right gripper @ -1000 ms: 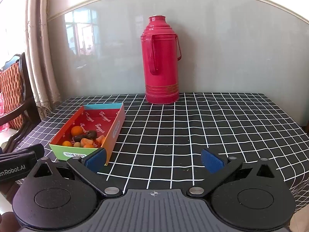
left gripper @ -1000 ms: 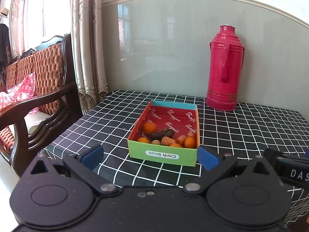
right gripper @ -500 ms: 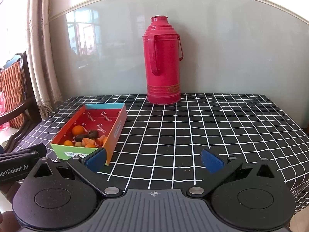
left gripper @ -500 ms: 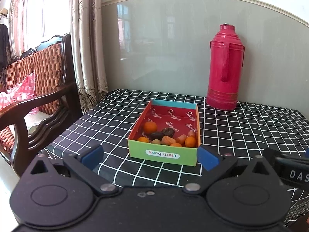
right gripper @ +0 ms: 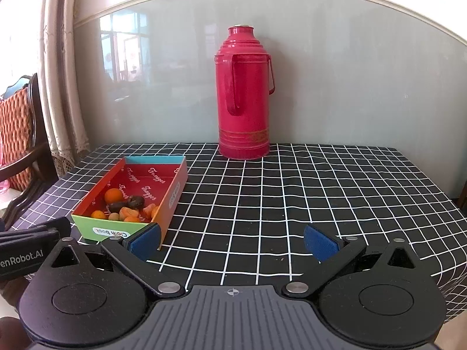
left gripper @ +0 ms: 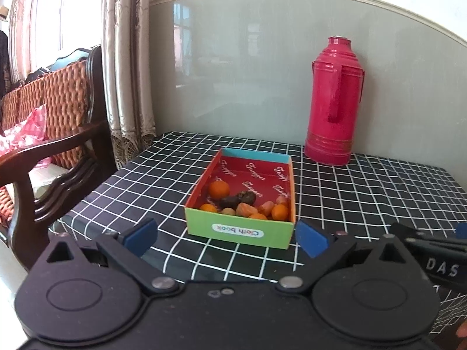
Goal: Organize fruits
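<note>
The fruits point(left gripper: 242, 204) are heaped in the box point(left gripper: 239, 232) on the checked tabletop point(right gripper: 292, 198) (near end); both the left claw point(left gripper: 226, 237) and right claw point(right gripper: 233, 240) are held apart, empty.

One box point(left gripper: 240, 231), one thermos point(left gripper: 334, 102), one chair point(left gripper: 55, 134), two grippers.

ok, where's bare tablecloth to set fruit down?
Free: the wide stretch right of the box, in front of the thermos, out to the table edge; also a strip left of the box. Crowded: the box's near end, where the fruit is piled.
</note>
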Tool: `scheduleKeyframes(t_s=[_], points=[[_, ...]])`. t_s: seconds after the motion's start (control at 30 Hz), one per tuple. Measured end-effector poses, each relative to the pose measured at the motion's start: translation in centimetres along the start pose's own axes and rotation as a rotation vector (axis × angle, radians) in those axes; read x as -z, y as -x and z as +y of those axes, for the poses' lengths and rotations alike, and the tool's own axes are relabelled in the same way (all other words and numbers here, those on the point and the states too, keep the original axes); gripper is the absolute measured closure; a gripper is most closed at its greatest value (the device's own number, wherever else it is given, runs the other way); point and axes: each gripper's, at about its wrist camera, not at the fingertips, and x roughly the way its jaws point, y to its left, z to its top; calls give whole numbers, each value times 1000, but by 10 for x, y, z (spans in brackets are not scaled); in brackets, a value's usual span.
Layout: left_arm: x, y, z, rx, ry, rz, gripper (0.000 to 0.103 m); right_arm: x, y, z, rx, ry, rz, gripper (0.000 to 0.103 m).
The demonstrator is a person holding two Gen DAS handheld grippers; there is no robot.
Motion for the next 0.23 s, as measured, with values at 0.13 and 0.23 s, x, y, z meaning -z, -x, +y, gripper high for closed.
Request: scheduleKeyframes(t_s=[0.13, 0.23], points=[[0, 2, -3, -11, -12, -14, 10, 0, 0, 1, 0, 3, 0, 0], [0, 1, -4, -24, -31, -19, 6, 0, 1, 0, -4, -2, 1, 0]])
